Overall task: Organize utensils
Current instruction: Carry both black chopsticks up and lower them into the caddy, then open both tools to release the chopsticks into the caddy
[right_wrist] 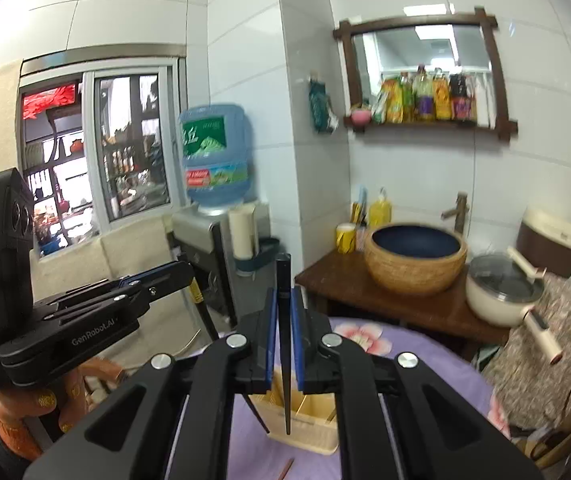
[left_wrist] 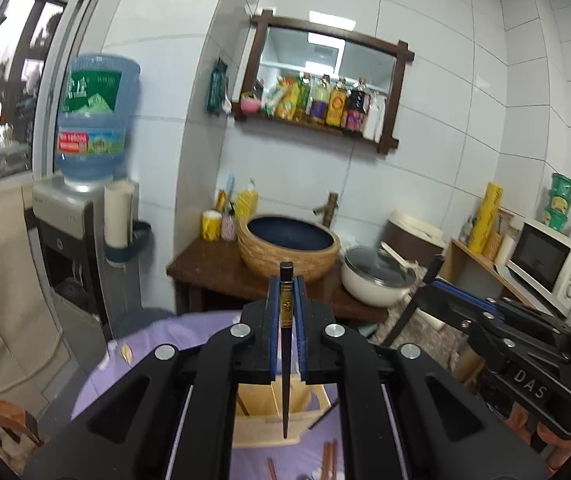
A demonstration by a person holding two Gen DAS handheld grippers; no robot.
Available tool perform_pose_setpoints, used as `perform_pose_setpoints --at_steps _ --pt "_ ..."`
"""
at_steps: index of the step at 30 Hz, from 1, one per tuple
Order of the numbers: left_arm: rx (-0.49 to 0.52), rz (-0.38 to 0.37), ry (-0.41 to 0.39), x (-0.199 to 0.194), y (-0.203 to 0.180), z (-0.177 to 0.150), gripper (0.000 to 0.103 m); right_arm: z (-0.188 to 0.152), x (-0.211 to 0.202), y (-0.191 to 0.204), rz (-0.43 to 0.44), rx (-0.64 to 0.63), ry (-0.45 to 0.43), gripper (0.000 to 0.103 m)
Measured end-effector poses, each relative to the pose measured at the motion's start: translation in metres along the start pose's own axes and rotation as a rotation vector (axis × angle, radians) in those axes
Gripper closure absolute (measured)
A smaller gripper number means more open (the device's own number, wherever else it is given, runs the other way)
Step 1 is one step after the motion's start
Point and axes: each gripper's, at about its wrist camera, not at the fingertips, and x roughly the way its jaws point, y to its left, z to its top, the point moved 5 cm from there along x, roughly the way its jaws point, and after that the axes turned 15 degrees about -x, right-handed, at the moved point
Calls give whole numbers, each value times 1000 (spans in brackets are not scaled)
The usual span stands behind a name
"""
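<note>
My left gripper (left_wrist: 286, 280) is shut on a black chopstick (left_wrist: 285, 360) with a gold band, held upright, its tip hanging over a pale wooden utensil holder (left_wrist: 281, 420) on the purple tablecloth (left_wrist: 189, 336). My right gripper (right_wrist: 284, 292) is shut on a second black chopstick (right_wrist: 284, 344), also upright, above the same holder (right_wrist: 305, 424). The right gripper (left_wrist: 437, 284) shows at the right of the left wrist view with its chopstick slanting down. The left gripper (right_wrist: 181, 270) shows at the left of the right wrist view. Brown chopsticks (left_wrist: 329, 460) lie loose on the cloth.
Beyond the table stands a dark wooden counter (left_wrist: 213, 268) with a woven basin (left_wrist: 289, 248), a faucet and a white lidded pot (left_wrist: 377, 280). A water dispenser (left_wrist: 85, 216) stands at the left, a microwave (left_wrist: 545, 264) at the right. A chair with patterned fabric (right_wrist: 545, 340) is close at the right.
</note>
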Motion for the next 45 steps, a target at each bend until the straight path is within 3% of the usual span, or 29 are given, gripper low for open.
perform_pose_setpoints --at_steps 2,7,15,23,33,34,36,37,38,40,42,45 --pt "20 23 -37 11 -5 12 96 3 9 -4 -16 5 5 96" --pt "25 55 -30 53 -3 8 96 -14 46 -12 -65 5 5 96" --pt "17 112 50 105 26 -43 96 -83 101 -21 -61 83 118 96" --pt "21 138 130 132 46 -85 96 -115 120 -16 -53 102 182 96" --pt "-16 173 179 148 67 -108 96 -130 129 -19 -60 134 214 96" --pt "-23 173 178 148 68 -109 96 -131 128 -21 -67 139 211 95" --pt "-32 172 181 147 70 -110 95 -132 125 -25 -74 161 197 80" --pt "-33 172 180 146 69 -109 95 -132 122 -27 -79 172 183 63" --pt "-27 172 179 144 69 -109 93 -132 119 -29 -82 182 171 48" --pt "-18 164 176 138 67 -109 76 -132 110 -34 -81 204 145 45" --pt "-39 136 147 124 68 -108 36 -133 100 -37 -93 205 138 45" --pt "-72 107 87 97 73 -111 21 -144 79 -38 -81 229 123 36"
